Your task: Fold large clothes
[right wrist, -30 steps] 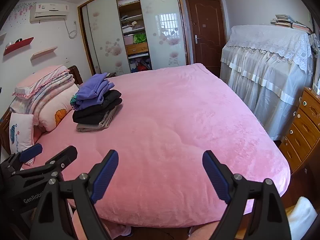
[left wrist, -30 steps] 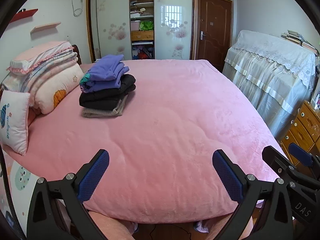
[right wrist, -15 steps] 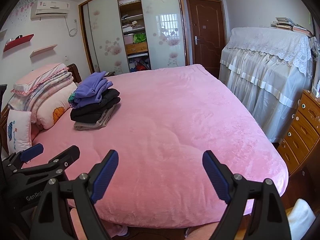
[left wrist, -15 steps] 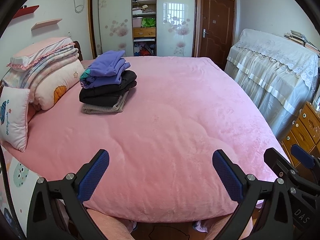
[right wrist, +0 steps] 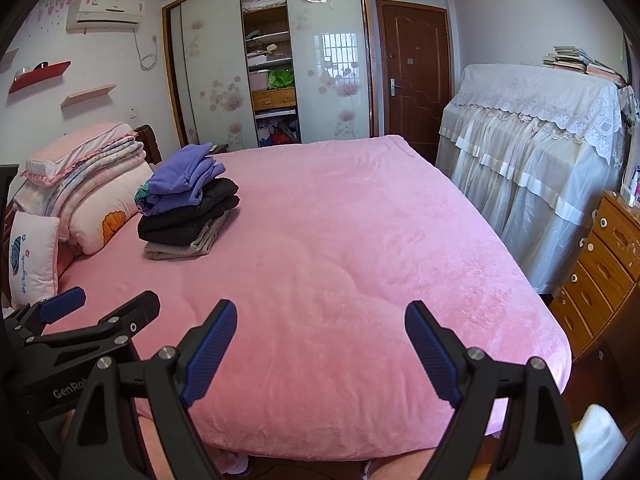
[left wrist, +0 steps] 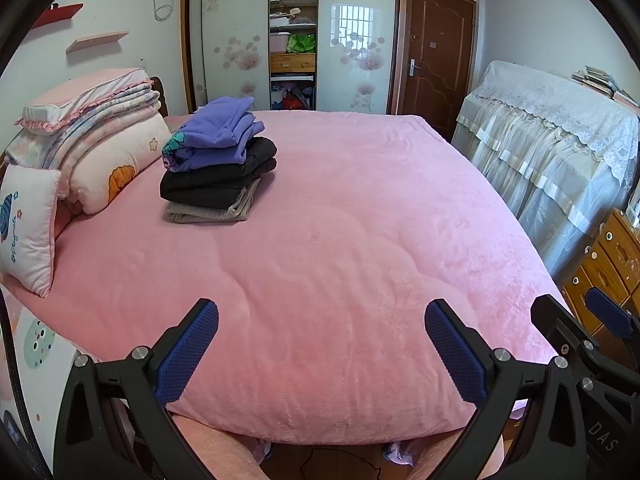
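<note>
A stack of folded clothes [left wrist: 216, 168] sits on the pink bed [left wrist: 340, 260] at the far left: a purple garment on top, a black one under it, a grey one at the bottom. It also shows in the right wrist view [right wrist: 188, 208]. My left gripper [left wrist: 322, 338] is open and empty, held over the near edge of the bed. My right gripper [right wrist: 320, 336] is open and empty, beside it to the right. Each gripper shows at the edge of the other's view.
Pillows and folded quilts [left wrist: 84, 140] lie at the head of the bed on the left. A lace-covered piece of furniture [left wrist: 552, 152] and a wooden chest of drawers [left wrist: 608, 264] stand on the right. A wardrobe [left wrist: 292, 36] and a door [left wrist: 436, 56] are at the back.
Both grippers have drifted slightly, so the bed and the stack shift a little in view. Both stay open and empty.
</note>
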Tool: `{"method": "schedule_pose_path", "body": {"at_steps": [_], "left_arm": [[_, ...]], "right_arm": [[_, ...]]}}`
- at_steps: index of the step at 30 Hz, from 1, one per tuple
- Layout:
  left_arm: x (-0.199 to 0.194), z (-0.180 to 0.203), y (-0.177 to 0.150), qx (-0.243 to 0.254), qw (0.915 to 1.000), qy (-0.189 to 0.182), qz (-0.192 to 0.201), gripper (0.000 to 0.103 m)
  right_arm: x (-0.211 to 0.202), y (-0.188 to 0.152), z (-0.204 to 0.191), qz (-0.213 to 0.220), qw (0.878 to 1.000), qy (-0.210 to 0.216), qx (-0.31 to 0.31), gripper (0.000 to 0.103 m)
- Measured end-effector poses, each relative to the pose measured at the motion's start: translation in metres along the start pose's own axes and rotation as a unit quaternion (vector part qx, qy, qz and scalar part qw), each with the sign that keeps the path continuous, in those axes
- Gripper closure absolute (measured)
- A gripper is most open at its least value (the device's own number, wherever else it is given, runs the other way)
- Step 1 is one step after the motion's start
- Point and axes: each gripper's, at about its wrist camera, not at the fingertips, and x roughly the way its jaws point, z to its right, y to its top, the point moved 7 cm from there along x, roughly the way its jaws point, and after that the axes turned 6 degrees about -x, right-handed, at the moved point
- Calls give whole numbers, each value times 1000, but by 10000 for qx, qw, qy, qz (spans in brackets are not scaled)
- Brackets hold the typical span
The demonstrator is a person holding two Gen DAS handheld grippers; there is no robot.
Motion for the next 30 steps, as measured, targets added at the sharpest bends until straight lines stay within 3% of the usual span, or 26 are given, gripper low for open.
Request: {"method": "schedule_pose_path", "body": {"at_steps": [30], "left_arm": [[12,-19,-12,-351,9993,39,-158,1]], "right_arm": [[10,3,-16,-85,9995,-149,-252,16]]}}
